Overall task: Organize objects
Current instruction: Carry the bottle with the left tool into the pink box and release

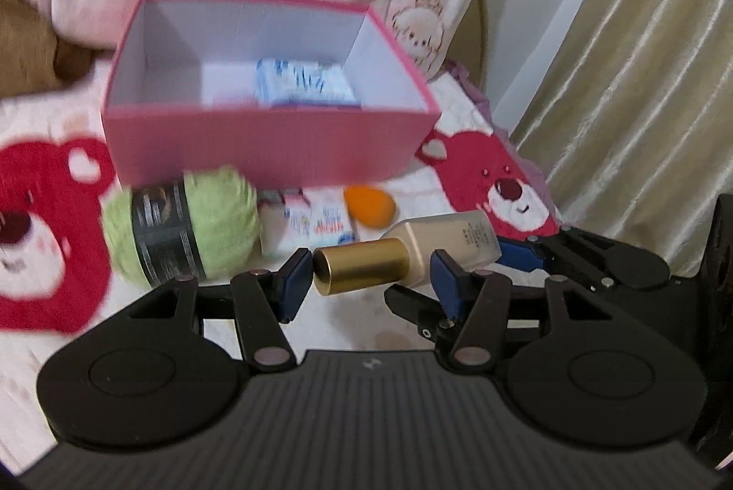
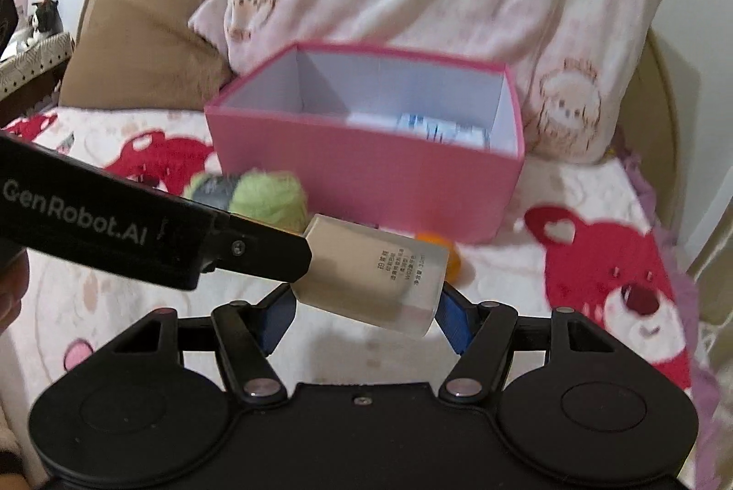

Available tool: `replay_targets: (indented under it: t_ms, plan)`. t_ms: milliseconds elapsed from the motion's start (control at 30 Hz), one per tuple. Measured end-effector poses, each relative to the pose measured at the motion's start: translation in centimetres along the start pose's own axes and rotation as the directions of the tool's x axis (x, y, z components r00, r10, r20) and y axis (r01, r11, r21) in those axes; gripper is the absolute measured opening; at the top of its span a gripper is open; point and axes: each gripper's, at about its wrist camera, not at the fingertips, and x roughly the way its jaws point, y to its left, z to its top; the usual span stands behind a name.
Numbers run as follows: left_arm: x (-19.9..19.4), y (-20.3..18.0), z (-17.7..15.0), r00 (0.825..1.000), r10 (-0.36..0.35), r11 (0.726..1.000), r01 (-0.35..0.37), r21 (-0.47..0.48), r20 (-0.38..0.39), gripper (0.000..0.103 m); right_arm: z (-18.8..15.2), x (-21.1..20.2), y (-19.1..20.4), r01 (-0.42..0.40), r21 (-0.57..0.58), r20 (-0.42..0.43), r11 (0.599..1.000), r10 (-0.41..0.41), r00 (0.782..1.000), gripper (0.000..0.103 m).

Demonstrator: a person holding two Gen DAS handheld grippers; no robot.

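An open pink cardboard box (image 1: 256, 144) sits on the bedspread. In front of it, a beige rectangular bottle (image 2: 380, 277) with gold cylindrical cap (image 1: 362, 272) is held off the bed: right gripper (image 2: 366, 318) clamps its body, left gripper (image 1: 369, 284) clamps the cap.

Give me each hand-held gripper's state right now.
Left hand-held gripper: shut on the bottle's gold cap.
Right hand-held gripper: shut on the bottle's body.

The packet (image 1: 304, 82) in the pink box (image 1: 256, 149) is blurred, its print unreadable; the left gripper (image 2: 256, 252) hides the bottle's (image 2: 380, 274) cap.
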Motion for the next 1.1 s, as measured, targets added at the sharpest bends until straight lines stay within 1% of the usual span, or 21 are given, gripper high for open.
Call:
replay_targets:
  t_ms: [167, 300, 433, 500, 567, 633, 700, 733, 833, 933, 1000, 1100]
  plan:
    - [-2.1, -0.9, 4.6, 0.999, 0.042, 0.998, -0.043, 0.043, 0.018, 0.055, 3.5, -0.5, 0.2, 0.001, -0.029, 0.041, 1.000, 0.000, 0.999, 0.070]
    - [-2.9, -0.8, 8.9, 0.998, 0.050, 0.997, -0.052, 0.055, 0.032, 0.056, 7.3, -0.5, 0.4, 0.011, -0.049, 0.060, 0.999, -0.008, 0.998, 0.070]
    - [-2.6, 0.1, 13.3, 0.998, 0.057, 0.998, -0.058, 0.036, 0.038, 0.056, 11.7, 0.7, -0.5, 0.010, -0.051, 0.053, 0.999, -0.007, 0.999, 0.070]
    - [-1.9, 1.0, 15.2, 0.997, 0.059, 0.998, -0.060, 0.008, 0.043, 0.055, 13.4, 1.7, -0.9, 0.013, -0.079, 0.054, 0.997, -0.009, 0.998, 0.070]
    - [-0.8, 1.9, 16.6, 0.997, 0.059, 0.998, -0.058, -0.011, 0.059, 0.055, 15.0, 3.1, -1.2, 0.030, -0.121, 0.064, 0.992, -0.023, 0.998, 0.070]
    - [0.7, 3.0, 17.8, 0.996, 0.056, 0.998, -0.053, -0.043, 0.065, 0.054, 16.5, 5.1, -2.1, 0.013, -0.124, 0.046, 0.992, -0.007, 0.999, 0.070]
    - [2.5, 4.3, 18.8, 0.997, 0.035, 0.996, -0.029, -0.090, 0.063, 0.054, 17.5, 7.3, -2.9, 0.014, -0.124, 0.021, 0.992, -0.012, 1.000, 0.070]
    - [3.4, 4.9, 19.2, 0.998, 0.036, 0.994, -0.030, -0.102, 0.058, 0.054, 17.8, 8.2, -3.1, 0.015, -0.127, 0.010, 0.992, -0.014, 1.000, 0.070]
    - [6.6, 6.3, 19.9, 0.998, 0.058, 0.991, -0.055, -0.125, 0.021, 0.055, 18.5, 11.5, -4.1, -0.006, -0.127, -0.027, 0.992, 0.003, 1.000, 0.070]
    - [10.0, 8.0, 20.5, 0.997, 0.070, 0.984, -0.071, -0.162, -0.015, 0.054, 18.7, 15.1, -4.8, -0.022, -0.109, -0.083, 0.994, 0.013, 0.996, 0.070]
    - [12.0, 9.1, 20.5, 0.996, 0.087, 0.978, -0.091, -0.190, -0.028, 0.054, 18.5, 17.5, -5.2, -0.027, -0.085, -0.110, 0.996, 0.017, 0.994, 0.070]
    - [14.7, 10.1, 20.4, 0.991, 0.120, 0.971, -0.128, -0.200, -0.051, 0.056, 18.1, 20.6, -5.4, -0.022, -0.063, -0.153, 0.998, 0.012, 0.988, 0.070]
